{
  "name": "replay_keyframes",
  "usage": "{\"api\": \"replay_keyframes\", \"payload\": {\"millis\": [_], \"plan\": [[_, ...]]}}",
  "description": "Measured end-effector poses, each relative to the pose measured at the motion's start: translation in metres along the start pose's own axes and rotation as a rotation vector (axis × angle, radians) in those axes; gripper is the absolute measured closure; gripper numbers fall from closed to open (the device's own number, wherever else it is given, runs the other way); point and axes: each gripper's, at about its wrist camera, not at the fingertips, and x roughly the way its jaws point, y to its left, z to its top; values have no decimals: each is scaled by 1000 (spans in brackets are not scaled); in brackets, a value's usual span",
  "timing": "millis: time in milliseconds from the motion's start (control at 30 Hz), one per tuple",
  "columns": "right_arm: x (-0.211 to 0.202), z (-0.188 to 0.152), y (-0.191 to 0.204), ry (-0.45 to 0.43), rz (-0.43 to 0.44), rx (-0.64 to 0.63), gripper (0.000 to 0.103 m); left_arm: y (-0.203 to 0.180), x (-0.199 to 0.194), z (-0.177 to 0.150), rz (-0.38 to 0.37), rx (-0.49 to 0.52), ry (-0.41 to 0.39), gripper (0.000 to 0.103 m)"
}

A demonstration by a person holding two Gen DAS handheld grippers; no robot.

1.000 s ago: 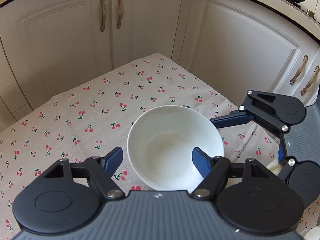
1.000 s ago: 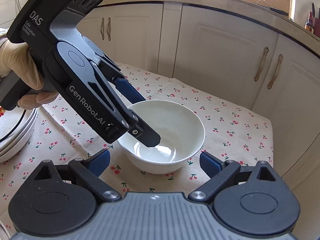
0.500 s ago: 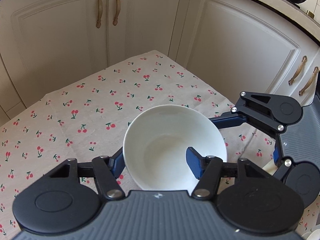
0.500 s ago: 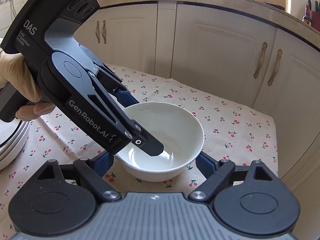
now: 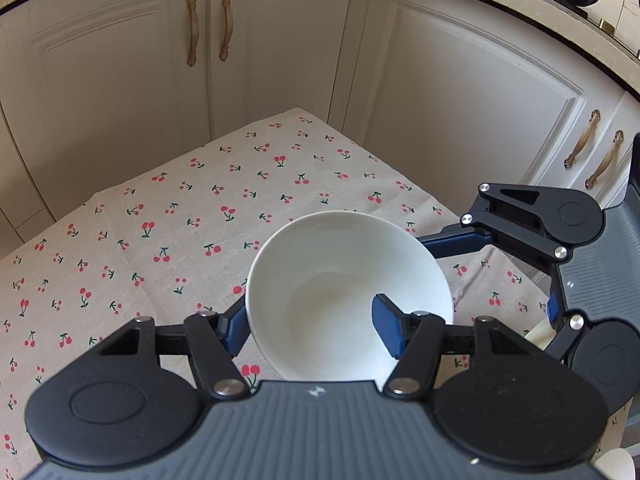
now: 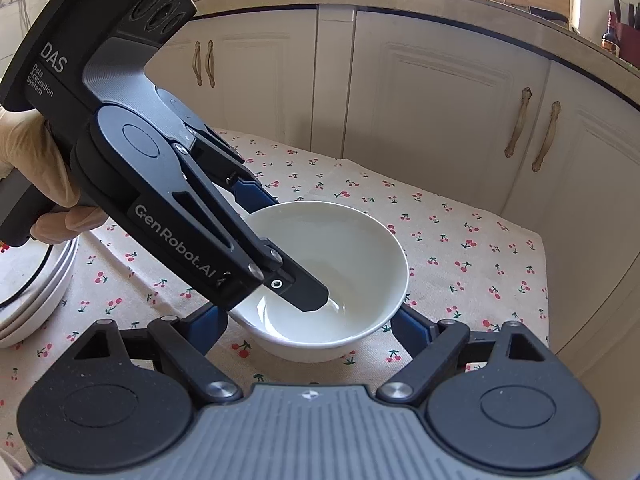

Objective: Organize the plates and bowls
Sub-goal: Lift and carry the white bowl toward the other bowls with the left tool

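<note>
The white bowl (image 5: 344, 292) stands on the desk (image 5: 168, 216), which is covered with a cherry-print cloth, near the corner that points toward the cream cabinets (image 5: 452, 112). The bowl is empty.

The left gripper (image 5: 310, 330) holds the bowl by its wall: one blue finger is inside the bowl and the other finger (image 5: 234, 326) is outside, so the fingers are closed on the rim. In the right wrist view this same left gripper (image 6: 276, 256) comes from the upper left, and a gloved hand (image 6: 44, 184) holds its handle.

The right gripper (image 6: 310, 326) is low beside the bowl, with its two fingers on both sides of the bowl body. They are set rather wide; I cannot tell if they touch the bowl.

At the left edge of the desk there is a stack of white plates (image 6: 36, 292), well apart from the bowl.
</note>
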Motion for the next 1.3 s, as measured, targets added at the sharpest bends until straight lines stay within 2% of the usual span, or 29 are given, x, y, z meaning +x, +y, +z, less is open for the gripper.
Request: {"api": "replay_keyframes", "payload": {"millis": [333,767,1300], "plan": [[-51,5,31,-16,-20,-13,12,-31,-52,-15,-5,18,-41,41],[-121,-14,83,-20,-43,-14,12,-95,-114,-49,-9,49,-72,40],[-175,-51,124,-21,-64,-22,12,-144,-139,-91,-43,61,-62,38]]}}
